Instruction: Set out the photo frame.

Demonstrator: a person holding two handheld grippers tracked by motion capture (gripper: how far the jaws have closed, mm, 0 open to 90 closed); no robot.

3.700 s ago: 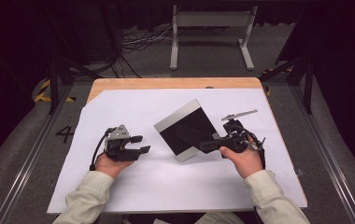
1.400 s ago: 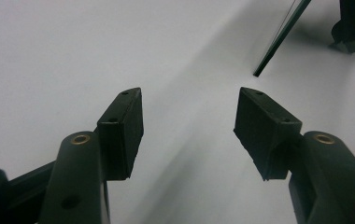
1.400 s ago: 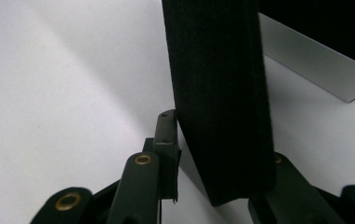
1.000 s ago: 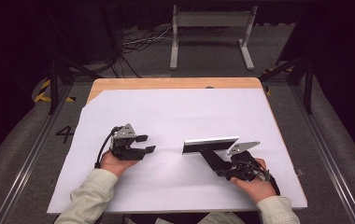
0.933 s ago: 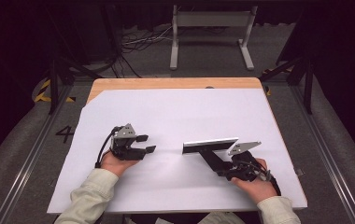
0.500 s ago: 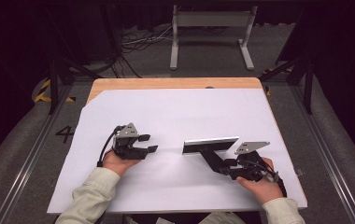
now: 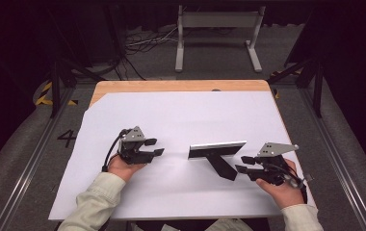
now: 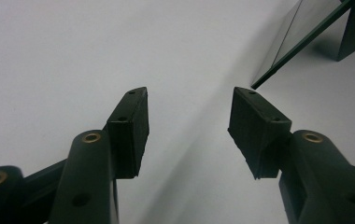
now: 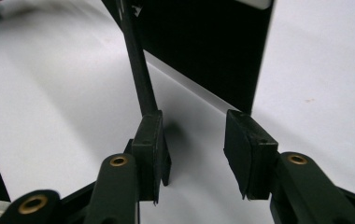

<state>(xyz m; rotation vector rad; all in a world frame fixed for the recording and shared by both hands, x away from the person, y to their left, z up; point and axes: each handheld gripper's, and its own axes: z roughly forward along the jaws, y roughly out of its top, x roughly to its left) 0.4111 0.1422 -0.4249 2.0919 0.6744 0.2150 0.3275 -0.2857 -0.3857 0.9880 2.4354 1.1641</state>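
High view looks down on a wooden counter (image 7: 123,86) draped almost wholly in a white sheet (image 7: 181,120), set in a dark room with grey floor, floor rails along both sides, a tangle of cables (image 7: 147,43) behind and a pale metal stand (image 7: 217,29) farther back. A picture frame (image 7: 217,150) stands upright near the middle of the sheet, its thin pale top edge toward the camera and its black easel leg (image 7: 222,167) splayed out toward the person. The left tool (image 7: 158,147) rests on the sheet well to the left of the frame, touching nothing; its jaws are apart and have just been closing a little with only bare sheet between them, as the left gripper view confirms, with the frame's corner (image 8: 278,65) beyond. The right tool (image 7: 240,163) sits just beside the tip of the easel leg, jaws apart; in the right gripper view the dark leg (image 9: 140,79) meets the left-hand pad, the other pad clear of it.
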